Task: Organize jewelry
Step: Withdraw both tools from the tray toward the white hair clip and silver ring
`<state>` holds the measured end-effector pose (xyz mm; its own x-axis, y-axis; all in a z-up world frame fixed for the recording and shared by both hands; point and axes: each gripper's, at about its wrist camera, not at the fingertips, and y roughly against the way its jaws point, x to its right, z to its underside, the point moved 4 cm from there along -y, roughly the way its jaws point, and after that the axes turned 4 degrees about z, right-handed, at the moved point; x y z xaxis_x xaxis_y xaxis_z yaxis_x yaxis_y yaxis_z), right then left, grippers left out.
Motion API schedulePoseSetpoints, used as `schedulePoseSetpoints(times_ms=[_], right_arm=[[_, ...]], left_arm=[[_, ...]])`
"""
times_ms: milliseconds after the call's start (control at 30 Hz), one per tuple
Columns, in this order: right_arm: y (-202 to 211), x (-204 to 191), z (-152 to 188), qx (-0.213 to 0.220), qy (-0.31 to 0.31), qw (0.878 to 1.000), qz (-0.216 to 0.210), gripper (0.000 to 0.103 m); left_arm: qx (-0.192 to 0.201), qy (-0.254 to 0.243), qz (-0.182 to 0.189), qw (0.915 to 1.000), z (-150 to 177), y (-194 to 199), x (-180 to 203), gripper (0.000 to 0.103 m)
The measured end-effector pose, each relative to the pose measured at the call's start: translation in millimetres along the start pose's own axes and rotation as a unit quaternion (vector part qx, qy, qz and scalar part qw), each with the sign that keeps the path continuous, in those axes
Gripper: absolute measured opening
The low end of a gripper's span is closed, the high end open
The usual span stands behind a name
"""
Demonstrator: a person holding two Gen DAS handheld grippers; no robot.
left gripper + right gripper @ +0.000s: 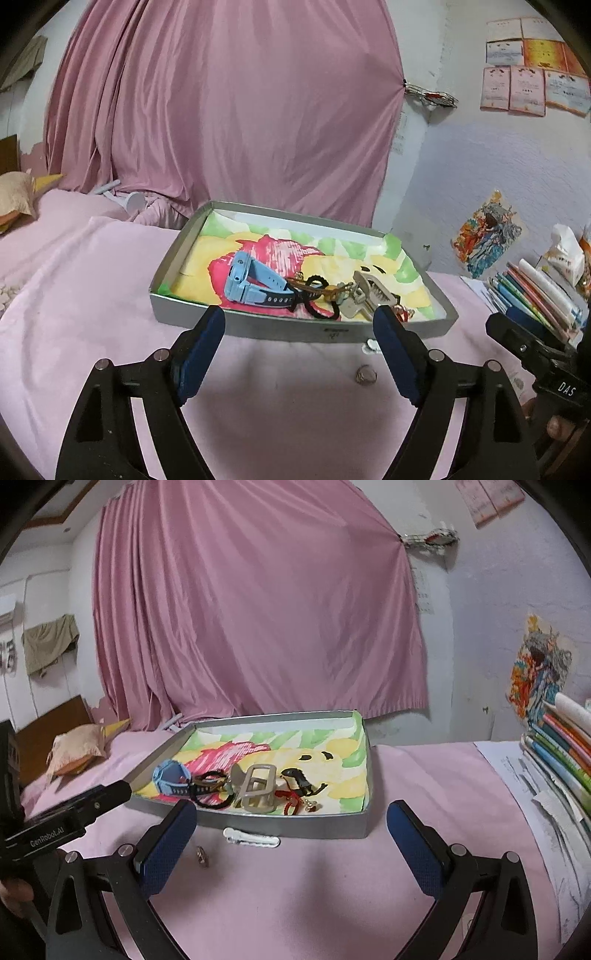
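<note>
A shallow grey tray (295,330) with a colourful lining sits on the pink cloth; it also shows in the right wrist view (295,829). Inside lie a blue watch (247,284), a black hair tie (317,310), a beige hair claw (256,786) and a red cord charm (293,799). A white hair clip (251,838) and a small ring (202,856) lie on the cloth in front of the tray; the ring also shows in the left wrist view (365,374). My left gripper (299,350) is open and empty before the tray. My right gripper (291,843) is open and empty above the clip.
A stack of books and papers (557,753) lies at the right. A pink curtain (229,103) hangs behind. A pillow (77,753) rests at the far left. The other gripper's body shows at the edge of each view.
</note>
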<state>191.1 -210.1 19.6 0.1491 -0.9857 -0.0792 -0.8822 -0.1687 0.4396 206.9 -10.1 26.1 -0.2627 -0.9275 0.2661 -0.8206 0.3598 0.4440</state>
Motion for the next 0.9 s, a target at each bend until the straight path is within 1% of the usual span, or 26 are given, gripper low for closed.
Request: schedulePoseSetpoints(times_ms=[100, 233, 333, 533, 600, 833, 867, 900], right_arm=[[2.8, -4.6, 4.1, 0.001, 0.017, 1.000, 0.000, 0.103], [2.3, -8.1, 11.6, -0.010, 0.043, 0.999, 0.002, 0.103], [0.5, -8.6, 17.2, -0.019, 0.054, 0.998, 0.006, 0.103], [-1.4, -9.0, 24.3, -0.030, 0.077, 0.997, 0.007, 0.103], [-3.0, -9.6, 25.8, -0.034, 0.087, 0.996, 0.005, 0.103], [-19.1, -11.5, 31.6, -0.090, 0.118, 0.989, -0.024, 0.103], [-21.6, -11.8, 32.7, -0.097, 0.119, 0.988, -0.028, 0.099], [-23.5, -11.8, 34.0, -0.102, 0.121, 0.987, -0.030, 0.091]], left_arm=[[0.003, -0.010, -0.004, 0.9999, 6.1, 3.2, 1.2, 0.078], [-0.003, -0.023, -0.008, 0.9997, 14.7, 2.2, 3.9, 0.078], [-0.001, -0.031, -0.012, 0.9994, 21.1, 2.9, 6.2, 0.078], [-0.003, -0.039, -0.012, 0.9992, 29.2, 3.1, 8.0, 0.078], [-0.009, -0.041, -0.011, 0.9991, 31.1, 1.5, 7.5, 0.078], [-0.055, -0.047, 0.012, 0.9973, 35.6, -12.2, 12.3, 0.078], [-0.064, -0.049, 0.016, 0.9966, 36.3, -14.7, 13.5, 0.077], [-0.073, -0.050, 0.022, 0.9959, 37.1, -18.2, 14.3, 0.077]])
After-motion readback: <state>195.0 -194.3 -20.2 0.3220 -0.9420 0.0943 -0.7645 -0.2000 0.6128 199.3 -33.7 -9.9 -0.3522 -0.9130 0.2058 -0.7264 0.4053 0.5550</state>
